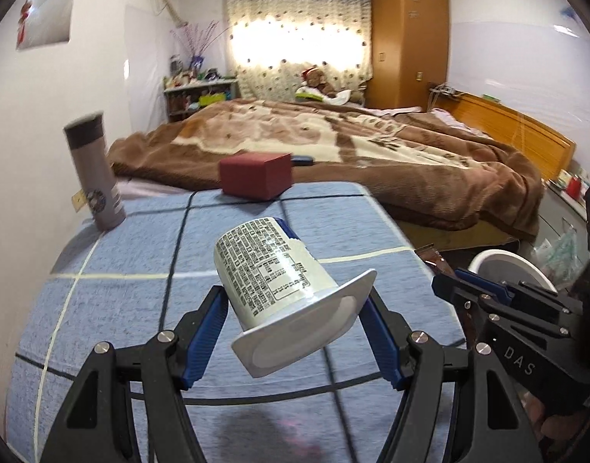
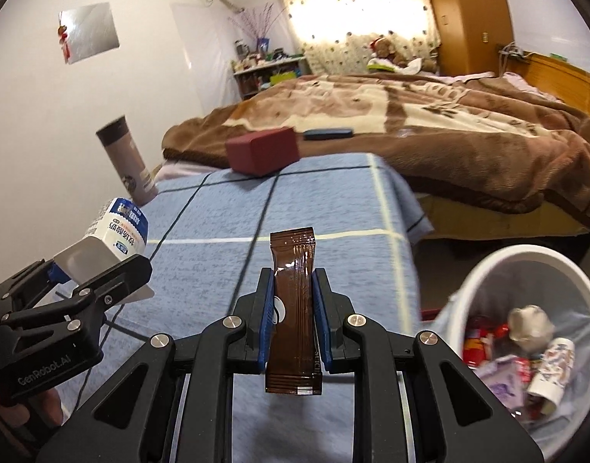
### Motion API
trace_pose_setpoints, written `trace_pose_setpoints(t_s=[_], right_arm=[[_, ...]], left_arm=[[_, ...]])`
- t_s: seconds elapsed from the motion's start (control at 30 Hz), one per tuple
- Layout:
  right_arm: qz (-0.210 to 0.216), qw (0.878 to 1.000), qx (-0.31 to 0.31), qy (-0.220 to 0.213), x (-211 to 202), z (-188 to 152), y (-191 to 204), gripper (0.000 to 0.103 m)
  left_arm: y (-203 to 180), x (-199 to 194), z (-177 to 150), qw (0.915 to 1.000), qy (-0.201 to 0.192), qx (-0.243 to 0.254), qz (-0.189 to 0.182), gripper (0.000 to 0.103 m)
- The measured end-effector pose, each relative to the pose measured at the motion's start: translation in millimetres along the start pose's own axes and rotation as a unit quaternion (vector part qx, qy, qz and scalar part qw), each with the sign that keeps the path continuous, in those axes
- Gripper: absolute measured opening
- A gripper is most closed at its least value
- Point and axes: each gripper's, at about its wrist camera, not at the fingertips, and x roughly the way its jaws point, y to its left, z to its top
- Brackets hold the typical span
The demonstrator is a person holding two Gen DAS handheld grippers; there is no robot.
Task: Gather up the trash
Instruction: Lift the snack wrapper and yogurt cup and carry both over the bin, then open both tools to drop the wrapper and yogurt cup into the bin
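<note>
Blue cloth below; left jaws grip yogurt cup, right grip sachet; bin's trash shows rightward only

A blue checked cloth is spread over the near surface. At its far left edge a grey flask with a dark cap is stood upright, and a dark red box is set at the far edge, well apart from the flask. Behind it, a bed is covered by a brown patterned blanket (a dark flat object lies on its near part). A teddy bear is propped by the spotted curtain, beside a wooden wardrobe.
</note>
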Motion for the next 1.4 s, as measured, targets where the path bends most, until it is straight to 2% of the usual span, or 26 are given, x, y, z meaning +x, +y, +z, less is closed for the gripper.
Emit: trace_pose_setpoints(t_s=[0.3, 0.7, 1.0, 1.1, 1.4], right_arm=[[-0.046, 0.998, 0.030, -0.029, -39.8, -7.7, -46.9, 0.020], [-0.115, 0.989, 0.082, -0.040, -73.3, -21.8, -118.1, 0.020], [-0.143, 0.984, 0.108, -0.017, -68.4, -30.9, -156.3, 0.020], [-0.148, 0.982, 0.113, -0.004, -61.7, -34.8, -167.1, 0.020], [-0.173, 0.979, 0.105, 0.026, -57.6, -42.2, -184.1, 0.022]], left_arm=[[-63.0, -12.3, 6.2, 0.9975, -0.013, 0.035, -0.060, 0.071], [-161.0, -2.4, 5.0, 0.9861, 0.002, 0.086, -0.142, 0.071], [-212.1, 14.7, -5.0, 0.9771, 0.032, 0.114, -0.176, 0.072], [-225.4, 25.8, -9.5, 0.9750, 0.048, 0.126, -0.177, 0.072], [-243.9, 44.0, -19.5, 0.9705, 0.079, 0.128, -0.189, 0.072]])
